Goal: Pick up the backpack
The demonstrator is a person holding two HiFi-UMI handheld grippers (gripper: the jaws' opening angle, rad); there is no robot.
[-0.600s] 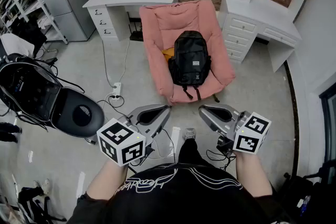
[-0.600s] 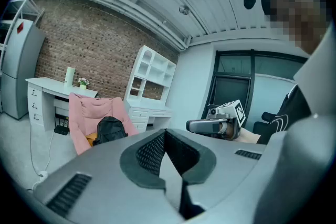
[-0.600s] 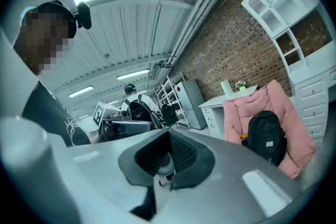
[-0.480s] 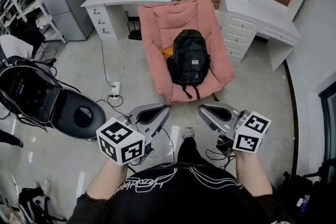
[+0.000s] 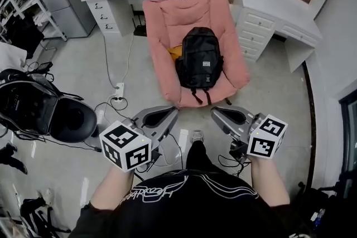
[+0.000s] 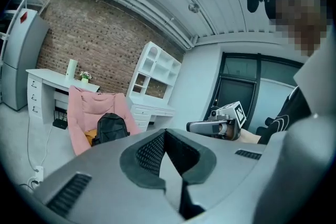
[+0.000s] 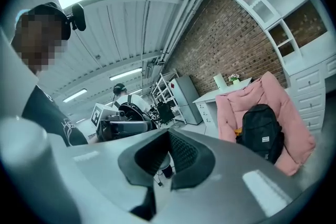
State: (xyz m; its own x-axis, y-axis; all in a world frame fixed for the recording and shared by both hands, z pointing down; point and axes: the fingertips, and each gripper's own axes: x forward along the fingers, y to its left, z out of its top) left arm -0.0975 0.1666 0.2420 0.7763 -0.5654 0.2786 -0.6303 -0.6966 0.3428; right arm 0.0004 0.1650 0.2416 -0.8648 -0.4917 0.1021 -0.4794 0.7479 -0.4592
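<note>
**Nearer, but jaws shut**

Head view: we have edged nearer; the backpack (image 5: pixel 199 58) lies on the pink armchair (image 5: pixel 167 22), well apart from the left gripper (image 5: pixel 172 113) and right gripper (image 5: pixel 216 115). Left gripper view: jaws closed, empty. Right gripper view: likewise. If we arrive closed, we risk shoving it instead of gripping it.

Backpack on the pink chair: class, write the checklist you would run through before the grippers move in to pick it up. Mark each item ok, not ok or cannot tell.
1. Backpack in plain view, leaning on the pink chair: ok.
2. Left gripper empty: ok, fingers shut on nothing.
3. Right gripper empty: ok, fingers likewise shut.
4. Fingers opened ready for a grasp: not ok, both pairs are together.
5. Grippers close enough to the backpack: not ok, both are short of the chair.
6. Top handle located: cannot tell.
</note>
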